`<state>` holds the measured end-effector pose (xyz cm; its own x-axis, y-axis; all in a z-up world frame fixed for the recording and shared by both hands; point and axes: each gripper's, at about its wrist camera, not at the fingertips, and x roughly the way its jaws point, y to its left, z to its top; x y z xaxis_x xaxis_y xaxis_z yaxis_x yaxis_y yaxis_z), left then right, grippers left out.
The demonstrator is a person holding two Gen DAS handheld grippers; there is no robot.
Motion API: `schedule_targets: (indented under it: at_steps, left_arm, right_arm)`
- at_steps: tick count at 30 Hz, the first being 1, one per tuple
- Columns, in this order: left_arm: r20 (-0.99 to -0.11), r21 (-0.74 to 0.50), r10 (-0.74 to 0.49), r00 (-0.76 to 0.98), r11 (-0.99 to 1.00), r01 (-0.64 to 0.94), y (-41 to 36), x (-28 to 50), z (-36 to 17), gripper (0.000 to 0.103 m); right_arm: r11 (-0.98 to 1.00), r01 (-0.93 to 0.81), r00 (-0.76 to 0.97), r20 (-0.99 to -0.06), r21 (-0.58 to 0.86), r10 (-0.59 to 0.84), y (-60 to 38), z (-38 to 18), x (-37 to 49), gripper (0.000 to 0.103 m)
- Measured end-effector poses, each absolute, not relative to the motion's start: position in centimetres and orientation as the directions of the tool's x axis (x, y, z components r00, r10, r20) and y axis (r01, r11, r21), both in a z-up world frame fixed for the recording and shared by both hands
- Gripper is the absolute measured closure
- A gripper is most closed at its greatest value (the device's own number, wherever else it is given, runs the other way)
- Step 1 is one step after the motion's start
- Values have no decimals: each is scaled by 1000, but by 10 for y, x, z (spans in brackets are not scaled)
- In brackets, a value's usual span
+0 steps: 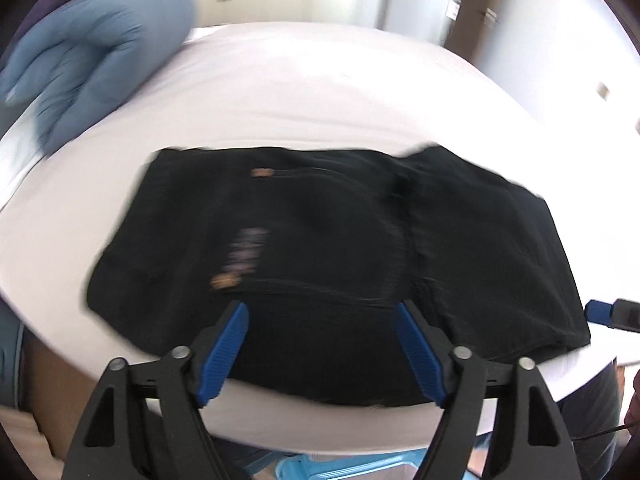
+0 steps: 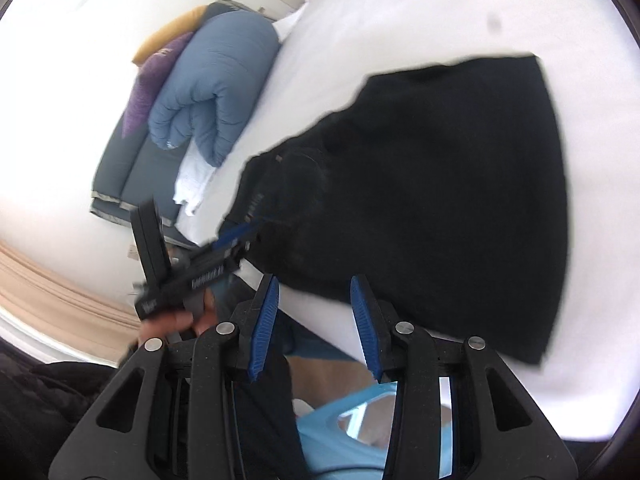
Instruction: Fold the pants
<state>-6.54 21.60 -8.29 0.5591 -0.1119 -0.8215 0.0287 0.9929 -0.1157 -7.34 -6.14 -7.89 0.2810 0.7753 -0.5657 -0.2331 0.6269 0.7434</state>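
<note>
A: Where are the black pants (image 1: 328, 264) right now?

B: On the white bed (image 1: 320, 92), near its front edge, already folded into a compact, roughly rectangular stack. The blue rolled duvet (image 2: 216, 92) sits well beyond the pants, off toward the bed's far left side.

A: And the claws?

B: The left claw (image 1: 320, 344) hangs just above the near edge of the pants, jaws wide apart and nothing between the pads. The right claw (image 2: 314, 320) is partly open and empty too, off the near edge of the pants, over the bed's rim.

A: Which way does the stack run?

B: In the left wrist view its long axis lies crosswise to the left claw, left to right, so the claw faces the long near edge square on. The pants lie ahead of and below both claws.

A: Which is nearer?

B: I judge the left, since its pads overlap the fabric edge; the right sits beside the stack's near right portion. Blur makes finer contact hard to tell
</note>
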Motion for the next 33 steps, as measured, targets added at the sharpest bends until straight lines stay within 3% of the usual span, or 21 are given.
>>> schedule_targets:
  at_steps: [5,9,17,23,33]
  left_arm:
    - [-794,-423,-198,574,859,-289,327,-81,-96,23]
    - [-757,-565,-272,595,730,-385,368,-85,-113,23]
    - [-705,-679,-346,619,579,-451,397,-71,-145,22]
    - [-691,-693,-344,636,565,-448,395,-50,-147,13]
    - [-671,-712,-363,646,558,-426,388,-38,-149,12]
  right_arm:
    - [537,-264,230,-488,801,842,-22,-71,-11,66]
    - [457,-223,177,-426,861,887,5,-83,28,66]
    - [370,-109,129,-356,923,925,39,-124,61,66]
    - [448,22,121,-447,894,886,40,-173,70,68]
    - [452,-16,99,-449,892,888,59,-183,74,69]
